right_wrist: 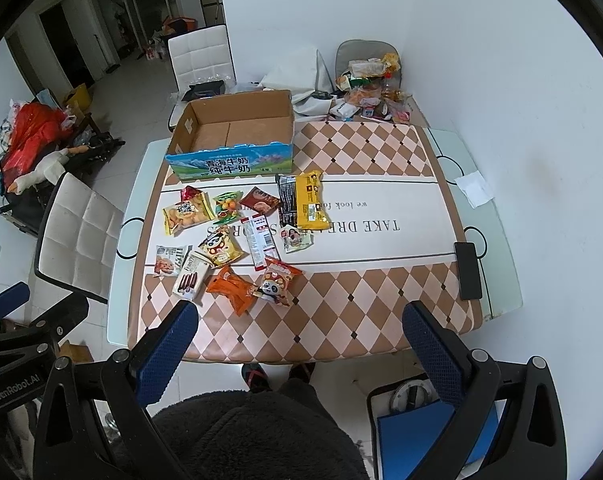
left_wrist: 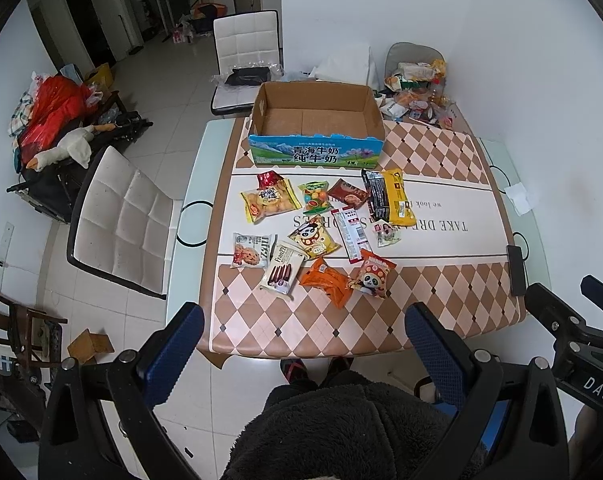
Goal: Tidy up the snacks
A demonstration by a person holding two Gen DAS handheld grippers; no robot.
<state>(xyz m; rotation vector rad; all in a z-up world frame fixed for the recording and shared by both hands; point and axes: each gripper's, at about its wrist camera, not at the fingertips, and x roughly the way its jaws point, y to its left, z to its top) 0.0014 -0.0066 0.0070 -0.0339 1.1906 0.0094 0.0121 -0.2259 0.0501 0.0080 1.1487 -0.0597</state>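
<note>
The left gripper (left_wrist: pixel 303 354) hangs above the near table edge with its blue-padded fingers (left_wrist: pixel 173 354) spread wide and nothing between them. The right gripper (right_wrist: pixel 299 350) is beside it, likewise spread wide and holding nothing.

Just ahead of both, on the table (left_wrist: pixel 441 312), lie the snacks in a loose scatter. Nearest are an orange pack (left_wrist: pixel 326 281) and a panda bag (left_wrist: pixel 371 274), touching each other, with a wafer pack (left_wrist: pixel 282 268) and a cookie pack (left_wrist: pixel 249 250) further left. Beyond them lie a yellow panda bag (left_wrist: pixel 314 238), a red-and-white strip (left_wrist: pixel 351 234) and a small photo sachet (left_wrist: pixel 387 233). Further out are a yellow biscuit bag (left_wrist: pixel 268 200), a green candy bag (left_wrist: pixel 314 196), a brown pack (left_wrist: pixel 347 192), and a black pack (left_wrist: pixel 375 196) overlapped by a long yellow one (left_wrist: pixel 399 198).

Past the snacks stands an open cardboard box (left_wrist: pixel 315 152), blue-printed on its near wall; only its bare floor shows. To the far right, a black phone (right_wrist: pixel 467 264) lies at the table edge.
</note>
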